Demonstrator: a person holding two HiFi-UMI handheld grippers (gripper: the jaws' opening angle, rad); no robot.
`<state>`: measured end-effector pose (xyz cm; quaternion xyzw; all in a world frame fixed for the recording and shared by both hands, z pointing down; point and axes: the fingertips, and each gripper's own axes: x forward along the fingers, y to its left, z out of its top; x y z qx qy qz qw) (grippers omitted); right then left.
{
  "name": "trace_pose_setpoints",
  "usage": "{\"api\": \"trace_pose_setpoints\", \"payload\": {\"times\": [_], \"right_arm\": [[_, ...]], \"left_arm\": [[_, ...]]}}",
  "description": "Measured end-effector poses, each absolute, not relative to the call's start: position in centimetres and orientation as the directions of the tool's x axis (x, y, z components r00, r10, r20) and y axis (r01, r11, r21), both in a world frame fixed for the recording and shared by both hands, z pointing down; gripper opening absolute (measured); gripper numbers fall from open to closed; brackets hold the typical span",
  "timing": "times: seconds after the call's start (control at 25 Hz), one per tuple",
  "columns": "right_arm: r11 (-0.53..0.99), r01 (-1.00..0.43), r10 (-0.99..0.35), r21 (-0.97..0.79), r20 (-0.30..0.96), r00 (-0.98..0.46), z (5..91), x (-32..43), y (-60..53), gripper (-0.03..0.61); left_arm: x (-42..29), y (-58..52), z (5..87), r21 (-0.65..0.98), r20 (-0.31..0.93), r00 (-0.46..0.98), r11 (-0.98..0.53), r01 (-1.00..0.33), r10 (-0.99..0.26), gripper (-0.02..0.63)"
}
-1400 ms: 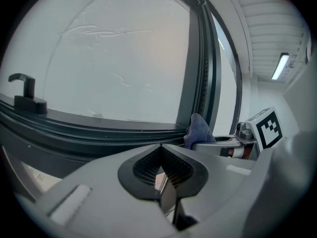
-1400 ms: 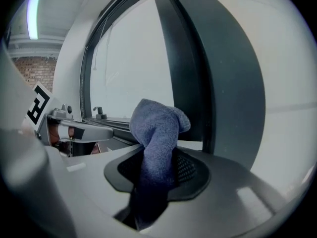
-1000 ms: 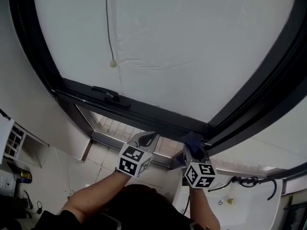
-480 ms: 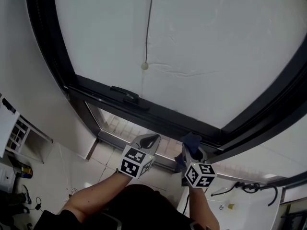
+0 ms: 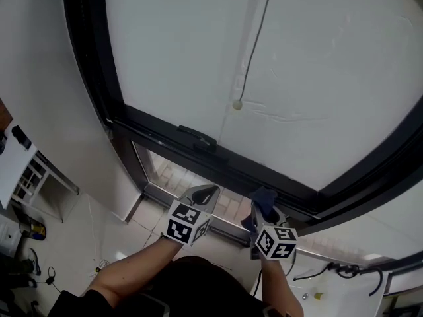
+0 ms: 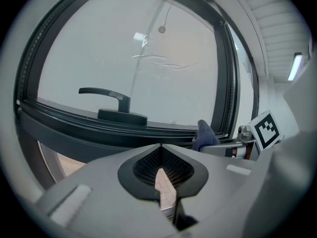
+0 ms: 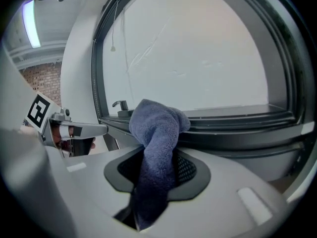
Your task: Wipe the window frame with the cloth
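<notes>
Facing dark window frame (image 5: pixel 155 134), white wall (image 5: pixel 39 78)

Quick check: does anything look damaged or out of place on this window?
Nothing is spilled or broken. The only oddity is a wrinkled patch in the white pane beside the cord bead. The cloth is clamped in the right gripper, by the frame.

I'm losing sight of the lower end of the blue terry cloth (image 7: pixel 158 128) inside the right gripper (image 7: pixel 158 167). The black window frame (image 5: pixel 149 132) is running off the head view's top and right edges.
</notes>
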<state>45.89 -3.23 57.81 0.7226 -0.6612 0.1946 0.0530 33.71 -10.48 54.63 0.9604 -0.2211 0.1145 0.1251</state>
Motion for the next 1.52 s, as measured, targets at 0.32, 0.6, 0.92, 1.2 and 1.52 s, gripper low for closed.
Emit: {"api": "trace_pose_setpoints", "payload": {"times": [0.32, 0.6, 0.92, 1.2, 1.52], "right_arm": [[-0.047, -0.987, -0.934, -0.156, 0.358, -0.013, 57.8, 41.9, -6.8, 0.124], [0.007, -0.988, -0.934, -0.152, 0.353, -0.061, 57.7, 38.6, -9.8, 0.124], [0.04, -0.987, -0.931, -0.156, 0.352, -0.094, 57.7, 36.0, -12.8, 0.124], [0.071, -0.986, -0.925, -0.15, 0.36, -0.122, 57.8, 33.6, -15.0, 0.124], [0.115, -0.98, -0.915, -0.161, 0.366, -0.168, 58.0, 30.1, -17.7, 0.124]], "left_arm": [[30.0, -13.7, 54.8, 0.189, 0.279, 0.85, -0.842, -0.505, -0.447, -0.006], [27.3, -16.0, 54.7, 0.184, 0.28, 0.833, -0.825, -0.535, -0.477, -0.006], [24.0, -18.5, 54.8, 0.2, 0.266, 0.812, -0.795, -0.573, -0.519, -0.006], [20.7, -20.6, 55.2, 0.215, 0.269, 0.786, -0.761, -0.612, -0.556, -0.006], [17.2, -22.5, 55.5, 0.218, 0.269, 0.768, -0.74, -0.636, -0.581, -0.006]]}}
